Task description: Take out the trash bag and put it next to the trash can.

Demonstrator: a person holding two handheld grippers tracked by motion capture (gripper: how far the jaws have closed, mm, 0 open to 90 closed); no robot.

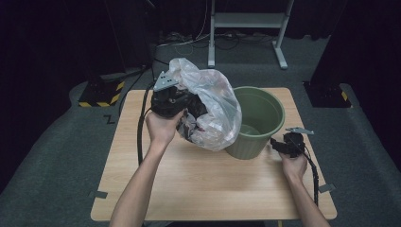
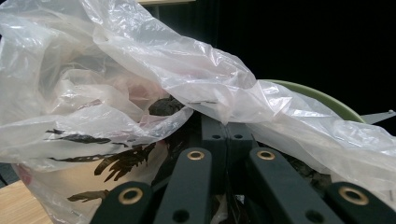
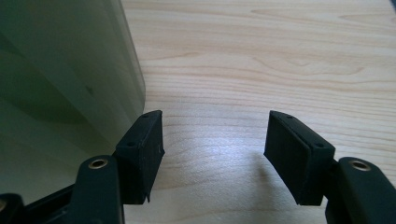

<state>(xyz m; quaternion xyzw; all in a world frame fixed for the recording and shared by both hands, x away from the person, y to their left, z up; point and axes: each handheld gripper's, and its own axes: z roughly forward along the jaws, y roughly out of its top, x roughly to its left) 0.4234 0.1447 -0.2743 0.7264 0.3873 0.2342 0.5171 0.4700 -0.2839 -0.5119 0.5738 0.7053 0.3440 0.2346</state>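
The wooden surface [image 1: 213, 189] takes up the lower middle of the high view, and the green bin [image 1: 257, 120] stands on it right of centre, upright with its mouth open upward. Left of the bin and above the surface hangs the translucent plastic bag [image 1: 213, 106], crumpled and bulging with dark contents, its lower right edge touching or just overlapping the bin's near rim. The left gripper [image 1: 170, 101] sits at the bag's left side in the upper middle of the frame; in the left gripper view its fingers [image 2: 226, 140] are pressed fully together on a gathered fold of the bag's film, with the green rim showing behind at the right. The bag therefore lies rightward from that hand toward the bin, and its bulk must travel right and down to enter the mouth. The right gripper [image 1: 288, 144] is low at the bin's right side, its fingers [image 3: 142, 149] spread wide with nothing between them, just beside the bin wall.
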